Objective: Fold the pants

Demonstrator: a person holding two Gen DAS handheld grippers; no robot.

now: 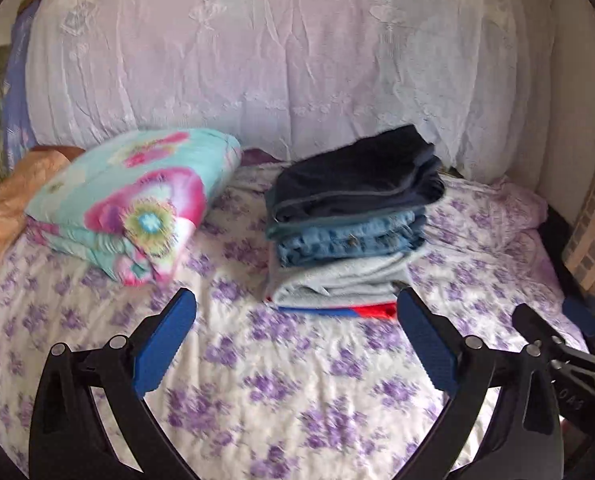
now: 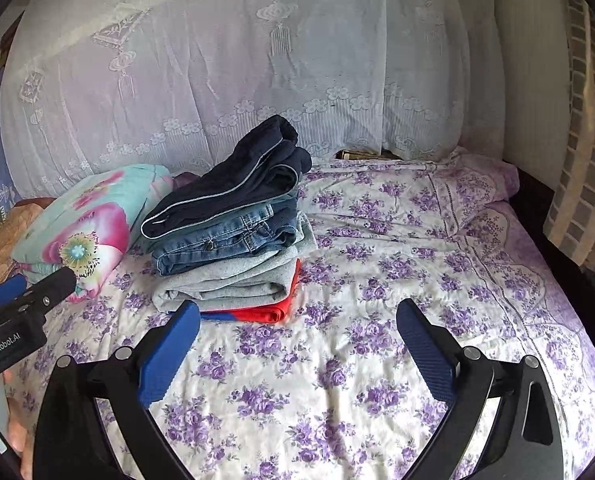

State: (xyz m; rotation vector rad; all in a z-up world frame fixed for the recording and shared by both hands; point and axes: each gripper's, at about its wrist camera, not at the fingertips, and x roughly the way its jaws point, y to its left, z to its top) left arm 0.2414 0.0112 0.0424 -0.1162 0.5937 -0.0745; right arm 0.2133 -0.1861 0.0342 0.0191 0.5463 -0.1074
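Note:
A stack of folded clothes (image 1: 349, 220) sits on the bed: dark navy pants (image 1: 361, 176) on top, blue jeans (image 1: 349, 236) below, then a grey garment and a red and blue one at the bottom. The stack also shows in the right wrist view (image 2: 233, 232), with the navy pants (image 2: 233, 184) on top. My left gripper (image 1: 297, 300) is open and empty, just in front of the stack. My right gripper (image 2: 297, 312) is open and empty, just right of the stack's front corner. Each gripper shows in the other's view, the right one (image 1: 553, 332) and the left one (image 2: 29, 288).
The bed has a white sheet with purple flowers (image 2: 337, 380). A folded floral blanket (image 1: 137, 204) lies left of the stack. A white lace curtain (image 1: 277, 60) hangs behind the bed. A brick-pattern curtain (image 2: 585, 160) hangs at the right edge.

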